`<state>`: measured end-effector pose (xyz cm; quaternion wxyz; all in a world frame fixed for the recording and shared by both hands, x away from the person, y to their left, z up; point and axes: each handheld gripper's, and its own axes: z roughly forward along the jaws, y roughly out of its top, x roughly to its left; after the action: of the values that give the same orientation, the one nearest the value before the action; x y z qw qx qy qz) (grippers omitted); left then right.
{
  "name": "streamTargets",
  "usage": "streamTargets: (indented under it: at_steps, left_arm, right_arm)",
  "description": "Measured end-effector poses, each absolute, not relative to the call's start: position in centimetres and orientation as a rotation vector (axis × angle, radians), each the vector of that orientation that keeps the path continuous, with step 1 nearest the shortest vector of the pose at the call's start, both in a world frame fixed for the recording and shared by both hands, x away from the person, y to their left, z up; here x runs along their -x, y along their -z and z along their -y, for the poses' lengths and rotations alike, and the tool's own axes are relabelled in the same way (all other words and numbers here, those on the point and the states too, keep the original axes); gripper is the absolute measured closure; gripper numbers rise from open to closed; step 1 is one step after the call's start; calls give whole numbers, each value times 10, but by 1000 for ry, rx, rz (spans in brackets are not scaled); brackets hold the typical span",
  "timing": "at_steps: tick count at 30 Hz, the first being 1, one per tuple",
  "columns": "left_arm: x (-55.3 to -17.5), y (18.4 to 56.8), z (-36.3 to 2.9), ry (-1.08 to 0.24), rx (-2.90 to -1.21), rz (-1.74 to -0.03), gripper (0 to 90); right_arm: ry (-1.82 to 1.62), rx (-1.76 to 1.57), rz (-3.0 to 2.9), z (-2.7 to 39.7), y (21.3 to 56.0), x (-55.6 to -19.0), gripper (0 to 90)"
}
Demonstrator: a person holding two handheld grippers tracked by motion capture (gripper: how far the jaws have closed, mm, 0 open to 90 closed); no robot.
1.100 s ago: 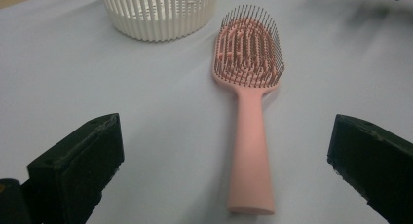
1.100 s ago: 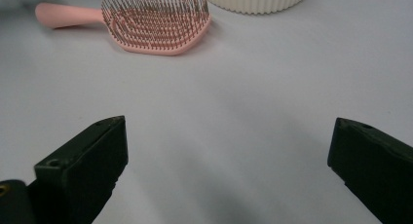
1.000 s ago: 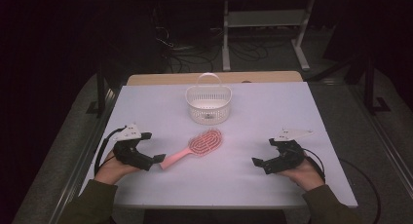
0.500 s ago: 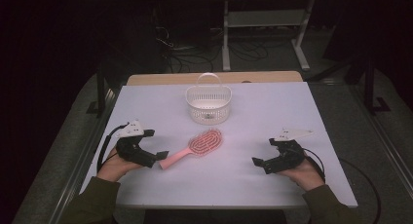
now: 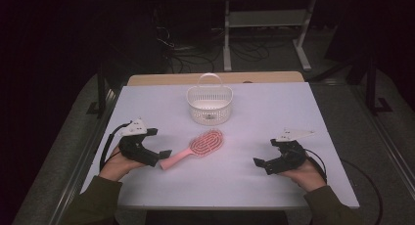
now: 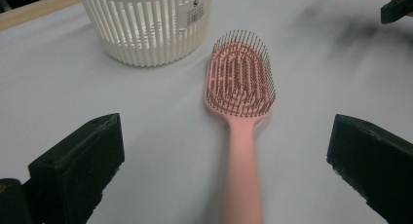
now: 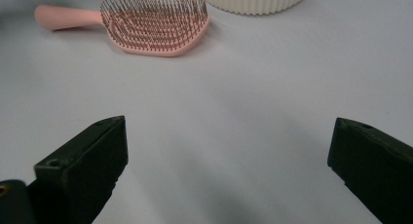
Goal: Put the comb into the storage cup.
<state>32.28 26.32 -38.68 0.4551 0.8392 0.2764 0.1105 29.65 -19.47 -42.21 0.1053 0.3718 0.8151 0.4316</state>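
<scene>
**A:** Start from the high view. Where does the pink hairbrush (image 5: pixel 195 149) lie relative to the two hands?

**B:** It lies flat on the white table (image 5: pixel 274 112), bristles up, its long axis slanting from the handle end at the near left up to the oval head at the far right. The handle tip sits just beside the left gripper (image 5: pixel 162 155), almost at its jaw tips. The right gripper (image 5: pixel 261 164) is well apart from it, resting on bare table. So the left hand is clearly the nearer one. The white basket (image 5: pixel 209 106) stands behind the brush head, close to it but apart.

**A:** And in the left gripper view?

**B:** The jaws stand wide open, holding nothing, and the hairbrush (image 6: pixel 241 117) handle runs straight up between them, almost in line with the gripper. The handle looks like smooth, matte plastic; the head is a vented oval with thin stiff pins. The basket (image 6: pixel 146 24) wall is ribbed, slotted plastic with a barcode label.

**A:** The right gripper view?

**B:** Its jaws are also spread wide and empty. The hairbrush (image 7: pixel 146 27) lies far off, side-on, handle pointing away to the left. I judge that a grasp on the handle falls to the left gripper.
</scene>
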Motion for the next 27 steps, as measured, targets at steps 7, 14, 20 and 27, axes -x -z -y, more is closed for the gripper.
streamTargets:
  at_steps: [7,14,20,27]
  left_arm:
    - [-325,385,-260,-267,-2068,-670,0]
    - [-328,383,-258,-264,-2050,-668,0]
    - [-329,382,-253,-259,-2054,-667,0]
    - [-332,380,-247,-254,-2051,-657,1]
  right_arm:
    - [-1275,-1097,-2397,195,422,-296,7]
    - [-1271,-1099,-2399,194,422,-296,7]
    - [-1269,-1097,-2401,195,422,-296,7]
    - [-1268,-1098,-2400,195,422,-296,7]
